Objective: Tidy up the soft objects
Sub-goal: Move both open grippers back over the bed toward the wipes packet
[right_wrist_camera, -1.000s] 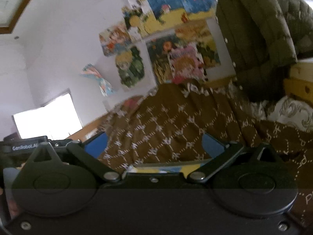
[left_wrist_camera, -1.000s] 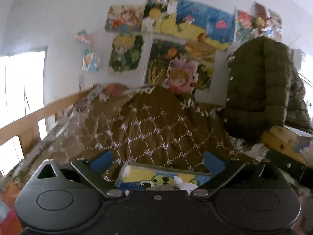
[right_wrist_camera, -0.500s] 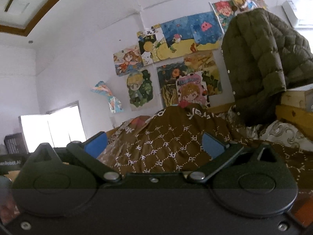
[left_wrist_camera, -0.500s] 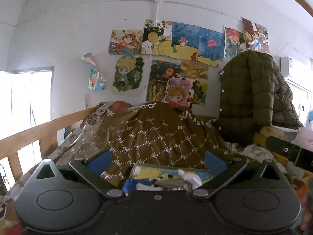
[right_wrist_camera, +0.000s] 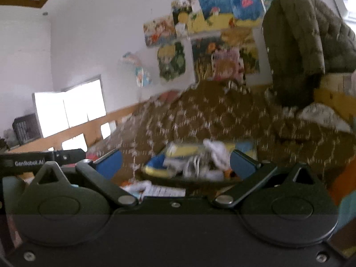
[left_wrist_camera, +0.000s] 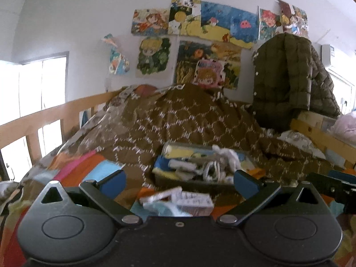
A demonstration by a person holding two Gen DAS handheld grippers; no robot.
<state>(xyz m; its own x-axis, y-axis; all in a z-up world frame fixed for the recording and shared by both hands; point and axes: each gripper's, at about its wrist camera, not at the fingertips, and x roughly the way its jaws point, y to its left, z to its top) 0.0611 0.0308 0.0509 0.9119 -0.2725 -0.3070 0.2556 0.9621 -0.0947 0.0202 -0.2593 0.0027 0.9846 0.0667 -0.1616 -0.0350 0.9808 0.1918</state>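
- A brown patterned quilt (left_wrist_camera: 178,120) is heaped on the bed, beyond both claws.
- An olive puffer jacket (left_wrist_camera: 287,77) hangs ahead and to the right.
- An open box (left_wrist_camera: 200,166) of small soft clutter sits on the bed, just ahead of the claws.
- A white packet (left_wrist_camera: 191,202) lies between the left gripper's fingers, nearer than the box.
- Left gripper (left_wrist_camera: 180,181): fingers spread apart, nothing clamped.
- Right gripper (right_wrist_camera: 175,162): fingers likewise apart, holding nothing.

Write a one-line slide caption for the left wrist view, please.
Open left hand-held gripper above a cluttered box on a brown patterned quilt.
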